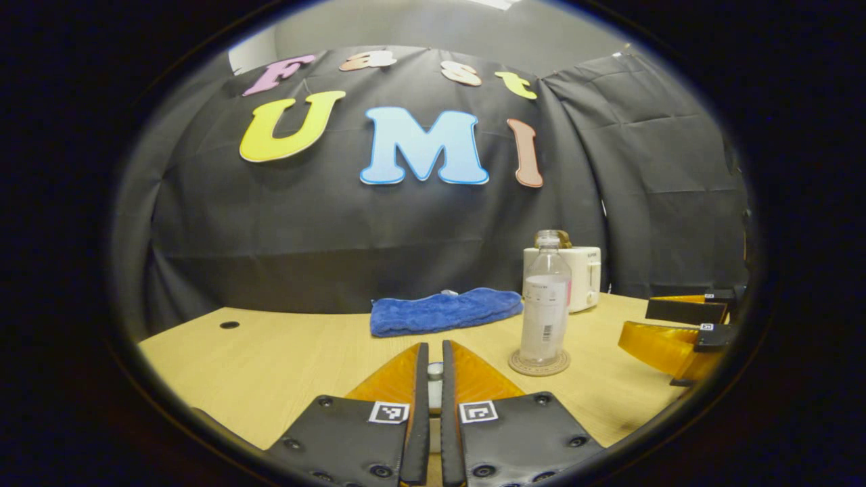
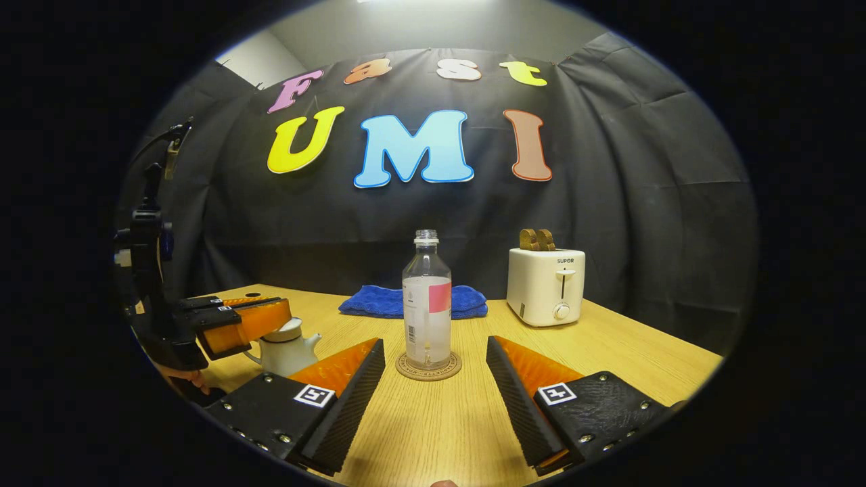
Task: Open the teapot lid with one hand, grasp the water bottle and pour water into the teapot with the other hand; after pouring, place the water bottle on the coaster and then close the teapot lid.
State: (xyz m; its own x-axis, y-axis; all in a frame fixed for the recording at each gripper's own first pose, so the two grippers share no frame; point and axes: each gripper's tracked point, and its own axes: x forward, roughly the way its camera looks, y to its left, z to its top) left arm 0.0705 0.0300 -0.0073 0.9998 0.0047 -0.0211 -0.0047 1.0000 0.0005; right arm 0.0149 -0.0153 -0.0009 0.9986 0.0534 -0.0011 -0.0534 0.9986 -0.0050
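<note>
The clear, uncapped water bottle [image 2: 427, 304] with water in it stands upright on a round coaster [image 2: 428, 368], also seen as bottle [image 1: 544, 311] on coaster [image 1: 539, 363]. My right gripper [image 2: 436, 343] is open just in front of the bottle, a finger on either side, touching nothing; it appears as right gripper [image 1: 636, 323] from the left gripper view. The white teapot [image 2: 287, 350] sits to the left. My left gripper [image 1: 435, 346] is shut on the teapot lid's small white knob [image 1: 435, 370]; from the other side the left gripper [image 2: 287, 318] sits atop the lid [image 2: 292, 329].
A blue towel [image 2: 413, 301] lies folded at the back of the wooden table [image 2: 609, 352]. A white toaster [image 2: 546, 285] with toast in its slots stands at the back right. A hand [image 2: 183, 375] holds the left gripper. A small hole [image 1: 229, 325] marks the table's far left.
</note>
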